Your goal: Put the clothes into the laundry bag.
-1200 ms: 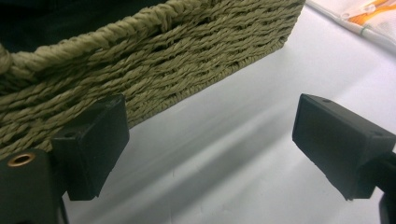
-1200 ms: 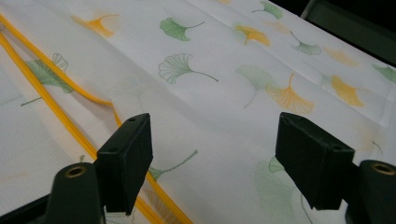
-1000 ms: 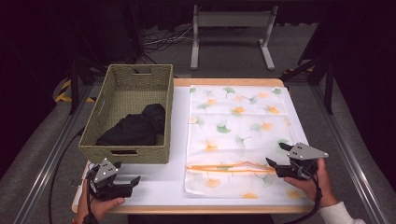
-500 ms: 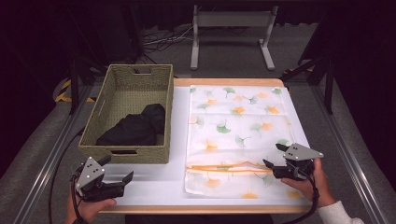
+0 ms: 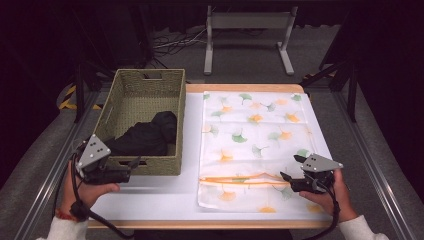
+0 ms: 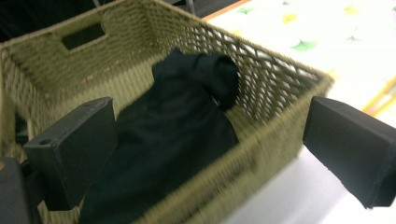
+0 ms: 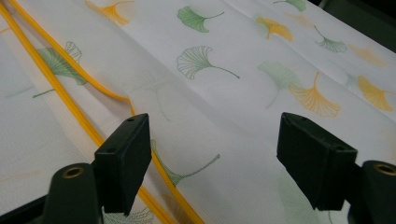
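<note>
A woven green basket (image 5: 145, 87) stands on the left of the table with a black cloth (image 5: 147, 135) bunched inside it. My left gripper (image 5: 131, 169) hovers at the basket's near wall, open; its jaws have just been opening and nothing is between them. In the left gripper view the left gripper (image 6: 210, 140) looks over the basket rim (image 6: 275, 93) at the black cloth (image 6: 173, 121). A white bag with a ginkgo-leaf print (image 5: 255, 130) lies flat to the right, its orange zipper (image 5: 240, 179) near the front. My right gripper (image 5: 290, 167) rests open over the bag's near right part, and the right gripper (image 7: 219, 158) stands astride the fabric (image 7: 224, 93) beside the zipper (image 7: 60, 93).
The white tabletop (image 5: 160, 200) has a wooden front edge. A grey metal stand (image 5: 247, 30) is on the floor beyond the table, and metal rails run along both sides. A bare strip of table separates the basket from the bag.
The left gripper has risen from the table's front left corner up to the basket's near wall, and its jaws stand wider. The right gripper and the bag have not moved.
</note>
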`<action>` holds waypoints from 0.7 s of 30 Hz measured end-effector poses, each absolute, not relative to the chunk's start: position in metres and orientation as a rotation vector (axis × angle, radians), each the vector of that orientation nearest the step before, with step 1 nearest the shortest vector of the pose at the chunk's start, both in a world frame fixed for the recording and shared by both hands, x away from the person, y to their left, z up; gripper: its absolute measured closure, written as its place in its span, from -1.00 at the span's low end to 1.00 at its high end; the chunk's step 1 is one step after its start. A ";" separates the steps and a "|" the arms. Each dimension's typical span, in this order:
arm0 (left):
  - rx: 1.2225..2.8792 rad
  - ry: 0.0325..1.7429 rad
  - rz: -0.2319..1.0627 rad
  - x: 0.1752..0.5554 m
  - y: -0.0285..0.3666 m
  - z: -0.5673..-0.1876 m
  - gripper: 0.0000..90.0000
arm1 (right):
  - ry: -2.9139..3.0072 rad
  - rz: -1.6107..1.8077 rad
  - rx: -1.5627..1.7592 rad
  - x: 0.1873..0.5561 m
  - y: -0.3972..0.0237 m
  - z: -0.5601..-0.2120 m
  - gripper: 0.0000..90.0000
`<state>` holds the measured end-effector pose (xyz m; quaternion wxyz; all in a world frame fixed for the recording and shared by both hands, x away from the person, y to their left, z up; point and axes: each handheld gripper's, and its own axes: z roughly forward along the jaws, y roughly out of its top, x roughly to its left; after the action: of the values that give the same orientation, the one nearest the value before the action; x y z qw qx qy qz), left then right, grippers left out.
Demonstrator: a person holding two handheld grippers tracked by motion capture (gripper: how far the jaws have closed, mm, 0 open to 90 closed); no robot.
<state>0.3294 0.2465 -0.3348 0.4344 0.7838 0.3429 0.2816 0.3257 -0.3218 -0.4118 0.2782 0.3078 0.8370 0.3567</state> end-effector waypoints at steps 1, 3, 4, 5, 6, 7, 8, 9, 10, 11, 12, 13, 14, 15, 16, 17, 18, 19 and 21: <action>1.958 0.854 0.705 0.336 0.245 -0.332 -0.92 | 2.247 0.956 0.823 0.326 -0.322 -0.412 -0.40; 1.960 0.864 0.686 0.350 0.242 -0.328 -0.92 | 2.241 0.954 0.825 0.325 -0.323 -0.412 -0.40; 1.962 0.866 0.676 0.357 0.241 -0.327 -0.92 | 2.236 0.955 0.829 0.325 -0.323 -0.411 -0.40; 1.975 0.870 0.667 0.364 0.240 -0.325 -0.92 | 2.229 0.958 0.837 0.325 -0.324 -0.411 -0.40; 1.993 0.878 0.663 0.371 0.239 -0.325 -0.92 | 2.227 0.960 0.842 0.325 -0.325 -0.410 -0.40; 1.996 0.888 0.665 0.377 0.237 -0.325 -0.91 | 2.227 0.962 0.844 0.324 -0.325 -0.410 -0.40; 2.001 0.900 0.666 0.383 0.236 -0.325 -0.91 | 2.229 0.961 0.842 0.324 -0.325 -0.410 -0.40; 2.018 0.907 0.660 0.389 0.235 -0.325 -0.90 | 2.231 0.960 0.841 0.323 -0.325 -0.410 -0.40; 2.032 0.911 0.657 0.394 0.234 -0.325 -0.90 | 2.237 0.958 0.841 0.323 -0.325 -0.411 -0.40; 2.050 0.913 0.670 0.401 0.233 -0.326 -0.89 | 2.241 0.955 0.840 0.323 -0.325 -0.411 -0.40; 2.074 0.908 0.665 0.408 0.232 -0.326 -0.89 | 2.239 0.951 0.842 0.323 -0.325 -0.411 -0.41; 2.083 0.908 0.648 0.414 0.231 -0.327 -0.89 | 2.230 0.953 0.842 0.323 -0.326 -0.411 -0.41; 2.083 0.908 0.648 0.414 0.231 -0.327 -0.89 | 2.222 0.956 0.850 0.323 -0.327 -0.411 -0.41; 2.095 0.911 0.636 0.425 0.229 -0.329 -0.89 | 2.214 0.961 0.856 0.323 -0.328 -0.410 -0.41; 2.104 0.916 0.630 0.429 0.228 -0.330 -0.88 | 2.212 0.961 0.861 0.323 -0.329 -0.410 -0.42; 2.120 0.927 0.633 0.434 0.226 -0.331 -0.88 | 2.209 0.962 0.864 0.323 -0.329 -0.410 -0.42; 2.132 0.930 0.647 0.437 0.225 -0.332 -0.88 | 2.209 0.962 0.867 0.322 -0.330 -0.410 -0.42; 2.146 0.929 0.641 0.443 0.223 -0.333 -0.87 | 2.212 0.959 0.867 0.323 -0.330 -0.410 -0.43; 2.166 0.937 0.627 0.453 0.220 -0.336 -0.87 | 2.217 0.950 0.865 0.323 -0.331 -0.411 -0.43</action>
<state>0.4534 0.2198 -0.3359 0.3425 0.8333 0.3606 0.2412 0.3233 -0.3306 -0.4114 0.2857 0.3235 0.8291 0.3555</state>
